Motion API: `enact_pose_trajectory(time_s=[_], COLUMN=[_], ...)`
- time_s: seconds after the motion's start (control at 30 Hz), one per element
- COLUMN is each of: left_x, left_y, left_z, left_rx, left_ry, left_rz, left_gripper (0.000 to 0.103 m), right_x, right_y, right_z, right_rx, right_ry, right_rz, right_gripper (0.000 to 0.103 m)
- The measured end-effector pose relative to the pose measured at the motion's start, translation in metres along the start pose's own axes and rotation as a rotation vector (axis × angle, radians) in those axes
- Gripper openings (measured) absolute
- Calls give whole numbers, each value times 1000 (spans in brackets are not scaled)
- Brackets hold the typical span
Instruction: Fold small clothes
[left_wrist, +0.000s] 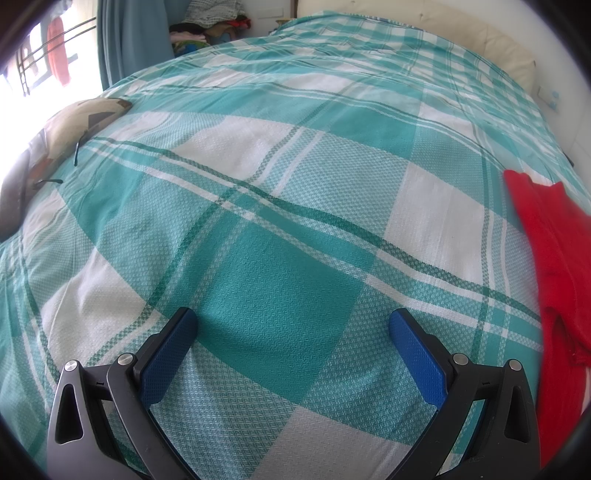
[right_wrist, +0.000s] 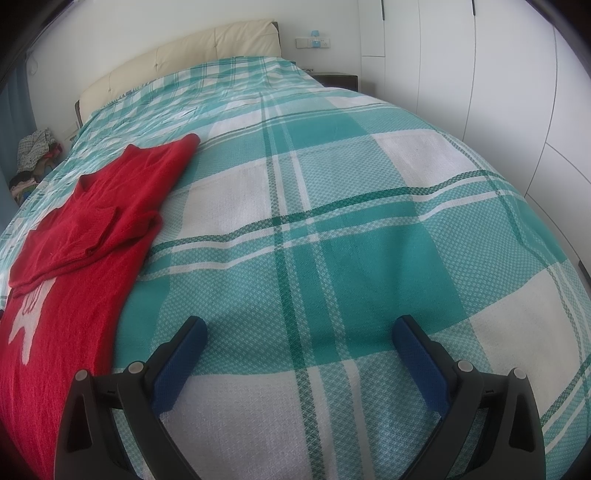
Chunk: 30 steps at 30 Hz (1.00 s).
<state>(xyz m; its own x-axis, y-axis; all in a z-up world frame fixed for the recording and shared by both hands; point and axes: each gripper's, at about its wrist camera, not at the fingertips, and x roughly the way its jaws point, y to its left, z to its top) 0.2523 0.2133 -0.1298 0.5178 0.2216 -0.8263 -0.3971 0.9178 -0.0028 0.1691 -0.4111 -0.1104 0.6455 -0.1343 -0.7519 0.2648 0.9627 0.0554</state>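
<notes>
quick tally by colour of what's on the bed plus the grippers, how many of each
red: 1, the red sweater
teal and white plaid: 1, the bedspread
tan patterned: 1, the cushion at the bed's edge
black with blue pads: 2, the left gripper and the right gripper, both open and empty
total: 5
</notes>
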Motion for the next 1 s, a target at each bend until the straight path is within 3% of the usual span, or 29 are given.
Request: enact_pose_trajectory(time_s=[0.77,0.87,0.93,1.0], left_x=[1,0,-11,-46], left_y=[1,3,6,10], left_z=[1,6,9,5], left_rx=[-18,-12,16,58], left_ry=[-2,30,74,47], left_rz=[-2,-14,-42,-84], left_gripper=[103,103,99,93], right_x=[1,-1,-11,-35], right_y=[2,2,2,2], right_z=[-1,-2,0,4], right_rx=[-9,-9,-2,0], right_ry=[5,4,-27,-69], right_rz=[-5,-5,-4,43], right_gripper=[102,102,100,100])
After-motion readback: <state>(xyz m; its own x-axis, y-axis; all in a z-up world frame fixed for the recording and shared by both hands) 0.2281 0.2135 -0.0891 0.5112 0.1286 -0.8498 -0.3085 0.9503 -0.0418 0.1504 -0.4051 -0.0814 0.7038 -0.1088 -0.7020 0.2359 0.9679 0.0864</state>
